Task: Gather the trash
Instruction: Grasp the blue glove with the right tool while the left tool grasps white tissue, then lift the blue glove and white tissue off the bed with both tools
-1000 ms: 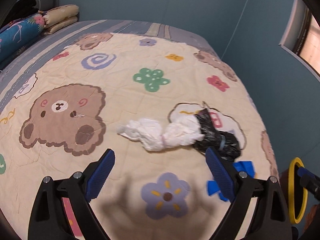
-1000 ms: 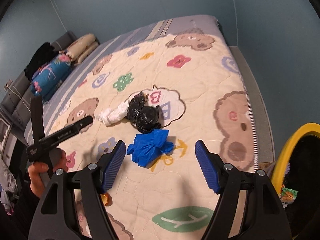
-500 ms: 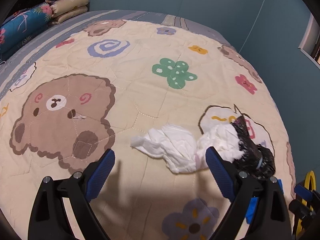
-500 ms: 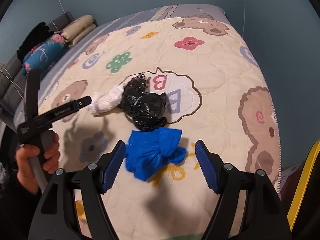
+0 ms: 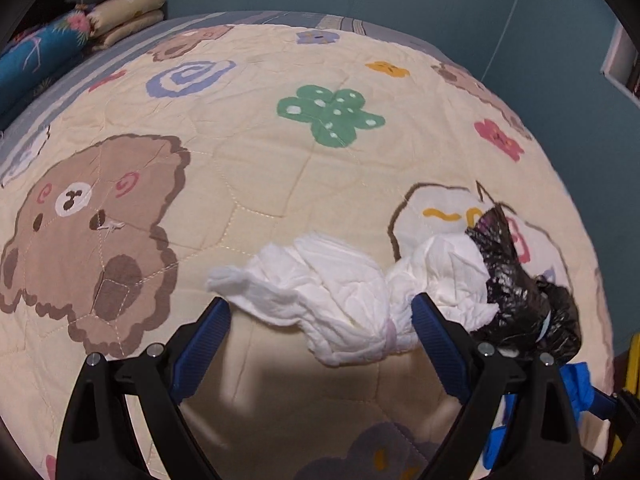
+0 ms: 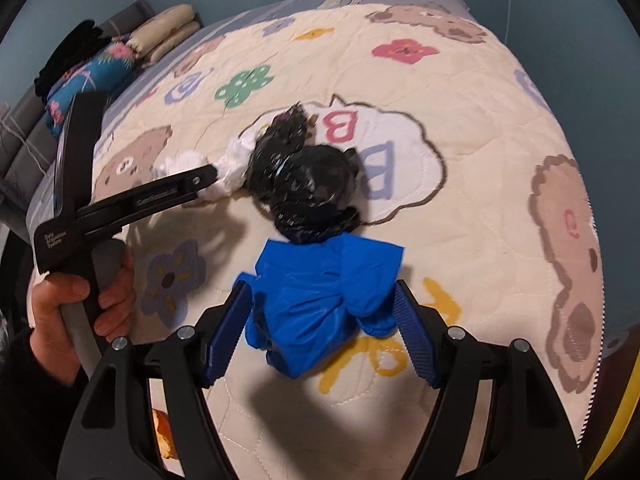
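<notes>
Crumpled white tissue paper (image 5: 344, 292) lies on the cartoon quilt (image 5: 248, 168), with a black plastic bag (image 5: 524, 300) touching its right end. My left gripper (image 5: 320, 312) is open, its jaws on either side of the tissue's near part. In the right wrist view a blue plastic bag (image 6: 320, 304) lies just in front of the black bag (image 6: 308, 184). My right gripper (image 6: 320, 312) is open, its jaws on either side of the blue bag. The left gripper (image 6: 200, 178) also shows there, at the white tissue (image 6: 232, 164).
Pillows (image 5: 124, 12) and a blue floral bolster (image 5: 36, 52) lie at the head of the bed. A yellow rim (image 6: 612, 428) shows past the bed's right edge. A small orange scrap (image 6: 164, 432) lies on the quilt near my right gripper. Blue walls surround the bed.
Both grippers have moved forward and down. The left now brackets the white tissue, the right brackets the blue bag. Both stay open.
</notes>
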A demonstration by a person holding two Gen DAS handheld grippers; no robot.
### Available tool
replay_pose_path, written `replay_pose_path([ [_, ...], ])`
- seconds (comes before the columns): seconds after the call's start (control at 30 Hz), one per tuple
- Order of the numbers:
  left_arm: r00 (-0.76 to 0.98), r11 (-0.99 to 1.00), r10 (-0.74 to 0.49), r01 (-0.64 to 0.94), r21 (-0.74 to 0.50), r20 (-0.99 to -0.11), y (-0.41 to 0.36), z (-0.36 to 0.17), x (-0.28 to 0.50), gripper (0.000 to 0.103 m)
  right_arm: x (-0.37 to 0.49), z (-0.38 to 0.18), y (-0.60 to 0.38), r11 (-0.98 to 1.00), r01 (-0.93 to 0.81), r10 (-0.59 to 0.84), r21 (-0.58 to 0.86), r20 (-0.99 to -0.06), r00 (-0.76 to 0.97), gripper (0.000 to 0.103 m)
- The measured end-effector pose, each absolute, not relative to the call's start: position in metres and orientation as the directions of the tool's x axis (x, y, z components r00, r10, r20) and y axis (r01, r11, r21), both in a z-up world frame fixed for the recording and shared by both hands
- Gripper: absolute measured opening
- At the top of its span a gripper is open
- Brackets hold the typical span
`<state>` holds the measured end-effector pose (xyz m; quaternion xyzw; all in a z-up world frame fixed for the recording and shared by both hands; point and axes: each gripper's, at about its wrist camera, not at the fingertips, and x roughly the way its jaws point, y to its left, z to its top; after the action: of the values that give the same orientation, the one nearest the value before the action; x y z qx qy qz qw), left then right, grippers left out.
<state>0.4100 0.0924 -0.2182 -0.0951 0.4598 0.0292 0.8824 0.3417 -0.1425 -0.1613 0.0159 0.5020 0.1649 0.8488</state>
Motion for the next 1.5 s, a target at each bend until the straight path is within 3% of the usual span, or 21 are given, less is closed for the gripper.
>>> replay_pose_path([
  [0.23, 0.584, 0.983, -0.063, -0.106, -0.153, -0.809, 0.084, -0.218, 0.411, 0.045, 0.341, -0.174, -0.132, 0.941, -0.297, 0.278, 0.161, -0.870, 0.408, 0.033],
  [0.33, 0.590, 0.984, -0.068, -0.095, -0.152, -0.805, 0.078, -0.217, 0.410, 0.033, 0.342, -0.174, -0.134, 0.936, -0.299, 0.297, 0.184, -0.870, 0.393, 0.024],
  [0.4, 0.600, 0.989, -0.050, -0.083, -0.125, -0.798, 0.071, -0.215, 0.408, 0.030, 0.343, -0.174, -0.136, 0.935, -0.294, 0.306, 0.198, -0.870, 0.386, 0.021],
  [0.67, 0.613, 0.980, -0.084, -0.093, -0.178, -0.785, 0.075, -0.202, 0.398, 0.026, 0.335, -0.160, -0.148, 0.925, -0.292, 0.347, 0.243, -0.855, 0.386, 0.016],
  [1.5, 0.717, 0.959, -0.167, -0.041, -0.281, -0.676, 0.104, -0.113, 0.272, 0.026, 0.234, -0.069, -0.211, 0.900, -0.301, 0.431, 0.316, -0.753, 0.497, 0.016],
])
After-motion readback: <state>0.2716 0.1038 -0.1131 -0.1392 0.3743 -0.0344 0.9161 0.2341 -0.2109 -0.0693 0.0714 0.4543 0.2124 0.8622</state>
